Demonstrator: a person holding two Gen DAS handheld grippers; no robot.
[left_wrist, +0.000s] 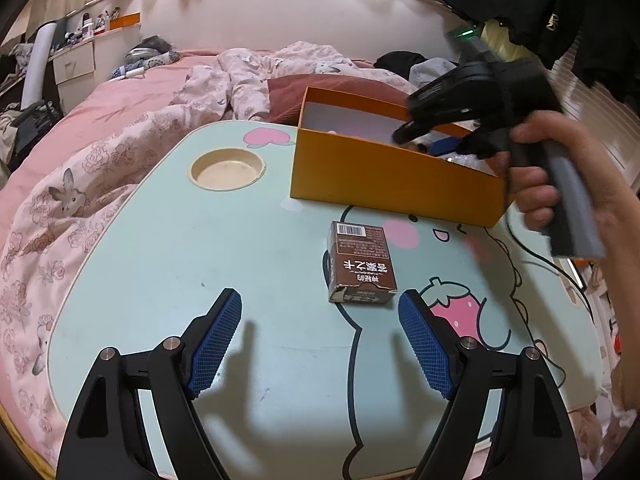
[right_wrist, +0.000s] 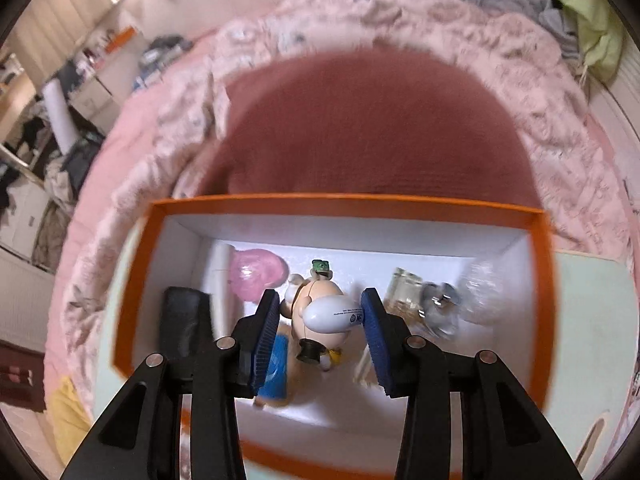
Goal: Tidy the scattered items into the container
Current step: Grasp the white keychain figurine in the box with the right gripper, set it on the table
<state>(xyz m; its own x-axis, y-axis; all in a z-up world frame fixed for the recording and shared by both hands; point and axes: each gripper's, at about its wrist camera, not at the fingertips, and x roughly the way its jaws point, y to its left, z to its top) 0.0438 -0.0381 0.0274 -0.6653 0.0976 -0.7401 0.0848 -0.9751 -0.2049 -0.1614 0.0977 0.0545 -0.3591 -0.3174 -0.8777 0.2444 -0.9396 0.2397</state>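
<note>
1. The orange box [left_wrist: 396, 176] is seen at the far edge of the table [left_wrist: 160, 260], and it is already partly filled: a pink ball [right_wrist: 258, 276], a black case [right_wrist: 184, 320], a glass bottle [right_wrist: 404, 292] and some metal bits [right_wrist: 440, 304] are lying on its white floor.
2. The right gripper [right_wrist: 320, 294] is held down inside the box, with a toy figure [right_wrist: 320, 320] caught between its two blue pads. The figure's white oval part looks to be against one pad, but whether it is truly clamped or simply standing between the pads cannot be told through the blur.
3. So that figure is judged to be as good as delivered, or nearly so.
4. One item is still left out: a small brown carton [left_wrist: 362, 268] is lying on the table, just in front of the box.
5. The left gripper [left_wrist: 320, 294] is kept low over the table with its pads spread wide and nothing between them; the carton is just ahead, towards its right pad.
6. The task is judged mostly done, with the carton remaining.
</note>
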